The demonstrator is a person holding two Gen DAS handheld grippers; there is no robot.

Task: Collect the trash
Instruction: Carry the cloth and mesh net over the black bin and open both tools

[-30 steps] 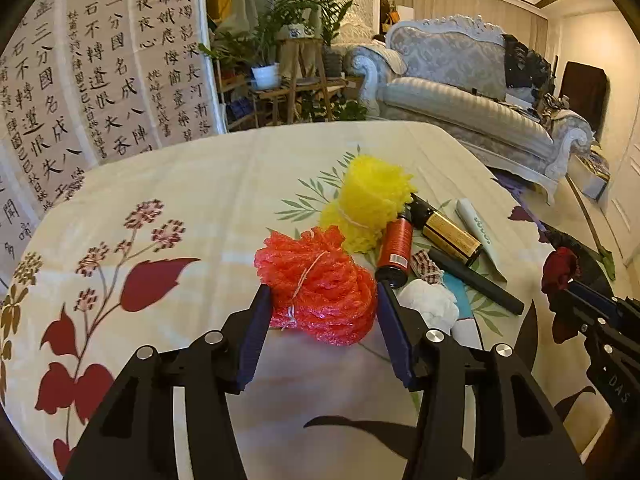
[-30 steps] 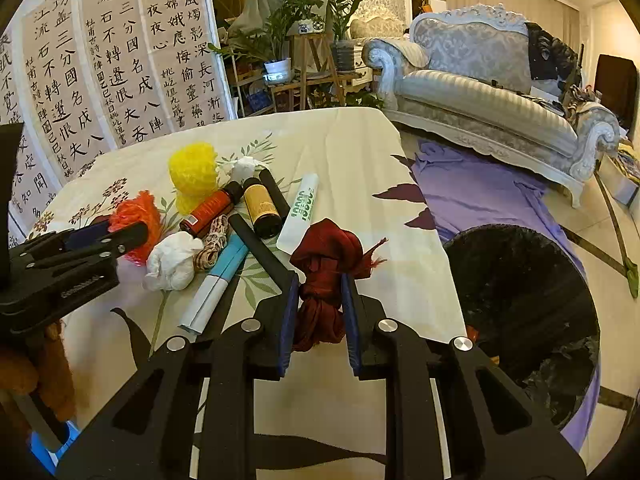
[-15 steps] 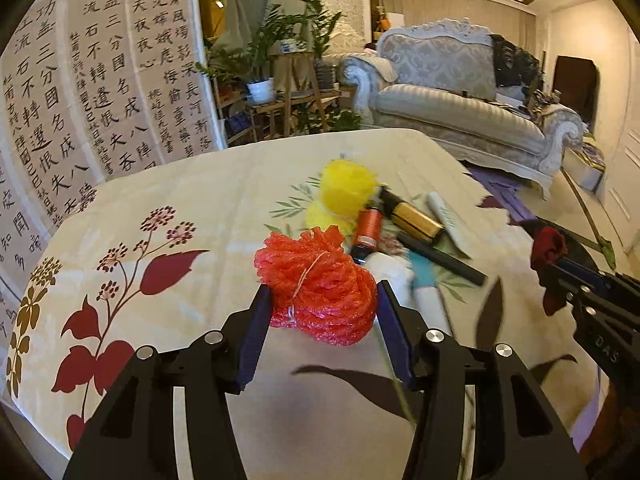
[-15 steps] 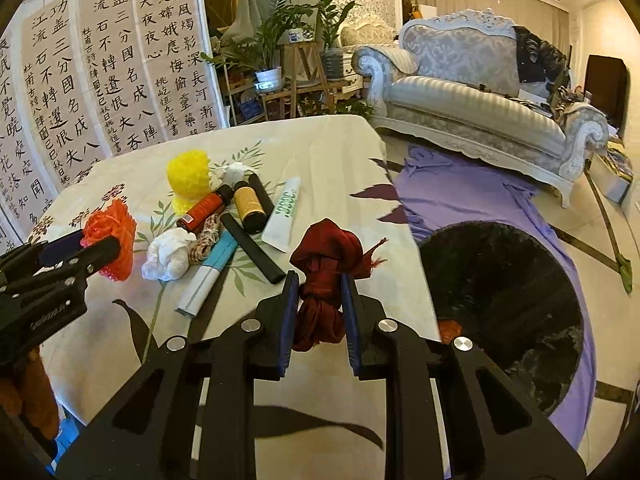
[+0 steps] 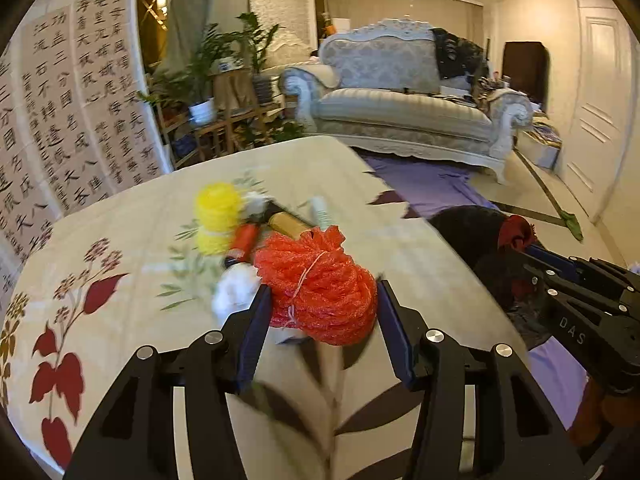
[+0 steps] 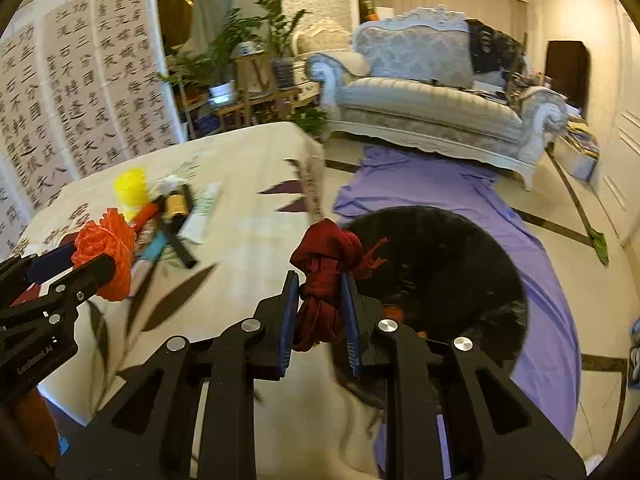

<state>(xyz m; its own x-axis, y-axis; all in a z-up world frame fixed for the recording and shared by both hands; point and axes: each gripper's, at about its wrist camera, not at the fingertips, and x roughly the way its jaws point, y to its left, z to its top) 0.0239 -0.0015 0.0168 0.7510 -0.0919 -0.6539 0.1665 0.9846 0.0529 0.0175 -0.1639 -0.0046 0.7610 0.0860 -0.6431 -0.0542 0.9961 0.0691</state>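
1. Over the floral tablecloth [image 5: 120, 216], the left gripper [image 5: 320, 320] clamps an orange mesh bundle [image 5: 320, 284]
2. Right gripper [image 6: 320, 312] pinches a dark red knotted rag [image 6: 326, 276] beside the black bin [image 6: 452, 272]

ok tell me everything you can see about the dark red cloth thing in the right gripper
The dark red cloth bundle is a crumpled, knotted wad of what looks like thin fabric, with frayed threads sticking out on its right. The right gripper is shut on its lower half; both blue-padded fingers press its sides, and the bunched top rises above the fingertips. It hangs in the air over the table edge, right beside the black trash bag on the floor. The left wrist view shows it too.
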